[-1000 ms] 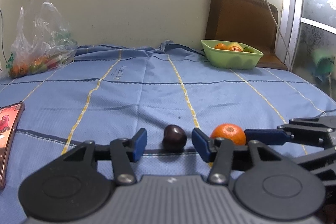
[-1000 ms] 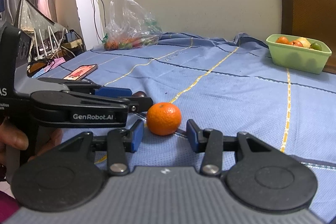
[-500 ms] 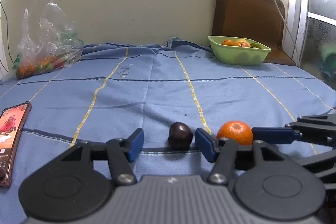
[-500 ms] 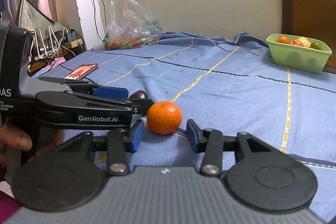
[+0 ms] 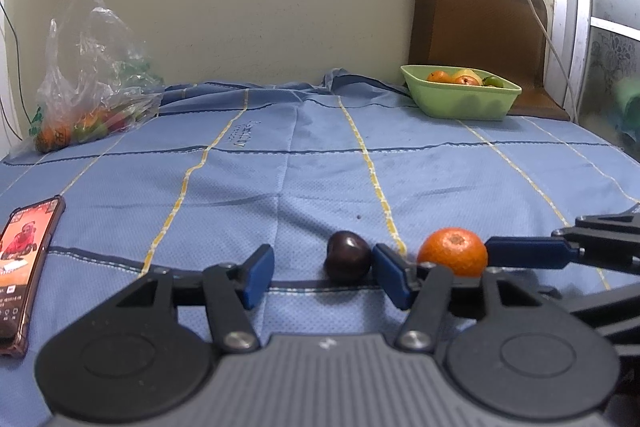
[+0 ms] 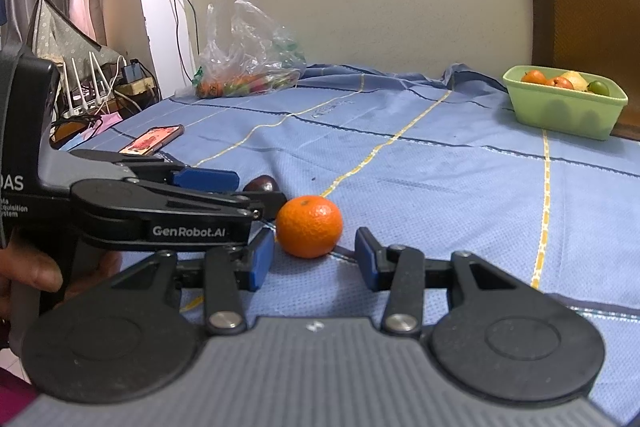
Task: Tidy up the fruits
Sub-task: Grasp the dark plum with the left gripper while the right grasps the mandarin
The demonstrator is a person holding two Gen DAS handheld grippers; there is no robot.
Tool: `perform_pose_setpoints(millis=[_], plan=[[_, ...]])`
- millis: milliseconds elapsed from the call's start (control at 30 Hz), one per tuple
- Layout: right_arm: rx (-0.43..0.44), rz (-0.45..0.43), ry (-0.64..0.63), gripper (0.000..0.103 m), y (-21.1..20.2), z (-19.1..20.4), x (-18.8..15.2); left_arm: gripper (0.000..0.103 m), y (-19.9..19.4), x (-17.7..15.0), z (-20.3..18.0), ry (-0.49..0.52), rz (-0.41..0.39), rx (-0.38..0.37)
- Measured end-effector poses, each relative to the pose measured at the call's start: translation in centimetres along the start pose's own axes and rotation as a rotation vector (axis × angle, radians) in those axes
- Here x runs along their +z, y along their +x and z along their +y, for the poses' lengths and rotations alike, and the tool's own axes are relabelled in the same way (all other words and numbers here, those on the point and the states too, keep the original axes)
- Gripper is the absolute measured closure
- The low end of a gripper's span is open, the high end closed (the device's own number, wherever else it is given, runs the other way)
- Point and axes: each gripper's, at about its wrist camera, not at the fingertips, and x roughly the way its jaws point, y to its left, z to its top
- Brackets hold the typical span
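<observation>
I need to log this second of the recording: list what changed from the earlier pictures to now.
The left gripper spread its jaws a little, and the dark plum now sits close against its right finger, nearer than before. Nothing was taken hold of or let go. The right gripper stayed open around the orange, with gaps both sides. The green bowl, plastic bag and phone stayed put.

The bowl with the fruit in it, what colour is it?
Light green. The bowl shows best in the right wrist view, far back on the blue cloth.
</observation>
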Motion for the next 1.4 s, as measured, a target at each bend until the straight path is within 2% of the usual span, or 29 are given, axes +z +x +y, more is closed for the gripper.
perform_pose_setpoints(millis=[1400], plan=[[0.027, -0.003, 0.020, 0.055, -0.12, -0.56, 0.02, 0.046, 0.25, -0.01, -0.30, 0.010, 0.007, 0.019]])
